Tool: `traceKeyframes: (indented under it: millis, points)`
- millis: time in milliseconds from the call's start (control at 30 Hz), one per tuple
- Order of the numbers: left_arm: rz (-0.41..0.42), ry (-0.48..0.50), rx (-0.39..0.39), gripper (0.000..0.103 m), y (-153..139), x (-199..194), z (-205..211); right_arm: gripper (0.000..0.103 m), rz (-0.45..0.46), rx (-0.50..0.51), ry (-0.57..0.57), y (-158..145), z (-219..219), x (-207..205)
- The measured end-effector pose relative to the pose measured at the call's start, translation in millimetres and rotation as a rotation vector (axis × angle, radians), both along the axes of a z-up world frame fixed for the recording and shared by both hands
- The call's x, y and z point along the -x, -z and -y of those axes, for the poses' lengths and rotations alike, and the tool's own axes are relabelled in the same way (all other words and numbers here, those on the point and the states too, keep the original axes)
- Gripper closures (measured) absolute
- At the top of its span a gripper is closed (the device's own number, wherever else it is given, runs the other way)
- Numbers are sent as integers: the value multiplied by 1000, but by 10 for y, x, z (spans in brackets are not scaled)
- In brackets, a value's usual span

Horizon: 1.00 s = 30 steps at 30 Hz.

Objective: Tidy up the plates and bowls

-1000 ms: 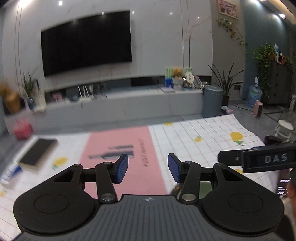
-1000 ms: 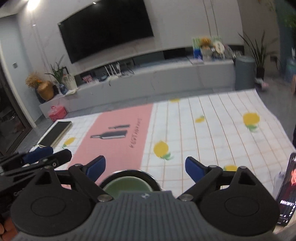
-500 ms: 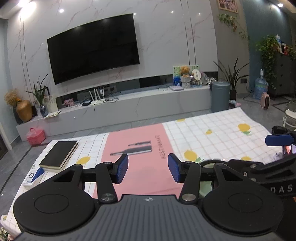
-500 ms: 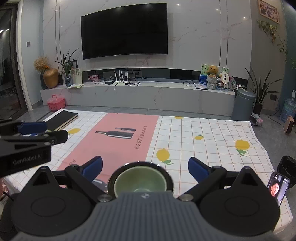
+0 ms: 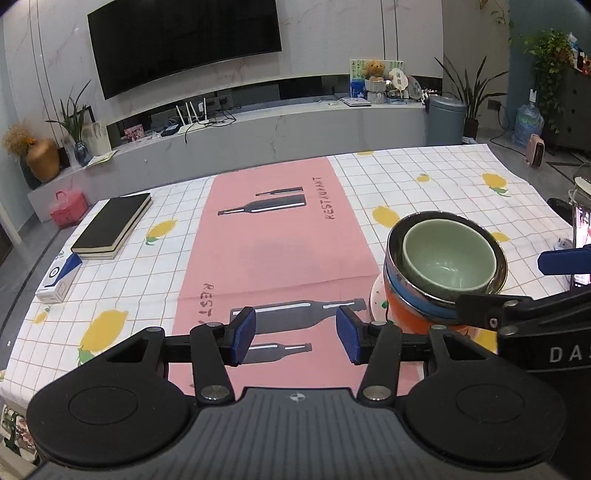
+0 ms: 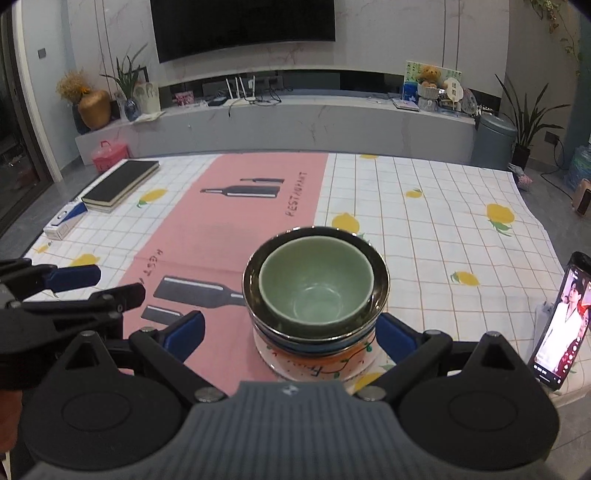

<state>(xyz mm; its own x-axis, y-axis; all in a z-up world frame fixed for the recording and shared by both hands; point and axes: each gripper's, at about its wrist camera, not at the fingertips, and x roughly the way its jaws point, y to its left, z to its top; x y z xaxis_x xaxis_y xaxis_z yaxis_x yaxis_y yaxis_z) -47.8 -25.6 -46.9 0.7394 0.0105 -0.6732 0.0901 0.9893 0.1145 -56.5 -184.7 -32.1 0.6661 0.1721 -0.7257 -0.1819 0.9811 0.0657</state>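
Flanking the stacked bowls (image 6: 316,291), the right tongs (image 6: 290,334) gape wide; the left tongs (image 5: 297,336) hover spread, empty.

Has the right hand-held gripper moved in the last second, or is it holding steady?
Yes. The right hand-held gripper has tipped down: against the TV, more tablecloth and the whole bowl stack show now.

Home living room: wall-mounted TV (image 5: 184,40), low media console (image 5: 258,136), houseplants (image 6: 528,118), tablecloth-covered table (image 6: 424,221).
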Motion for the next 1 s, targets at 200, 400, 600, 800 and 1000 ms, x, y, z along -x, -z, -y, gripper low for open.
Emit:
traceKeyframes:
  millis: [200,400,600,800,1000]
  points:
    - [17,-8,-22,45,-15,36,-32,6,-17,-2,13,35,11,-18]
    - [16,-8,-11,45,-20,16,-24,6,-20,5,17,41,1,-15]
    - [17,-6,-9,45,-17,2,-32,6,-19,7,22,36,18,-23]
    - [17,-8,-10,45,-17,-3,-34,6,-21,16,22,42,17,-37]
    - [17,-9,-11,45,-16,-12,-39,6,-20,20,20,43,11,-50]
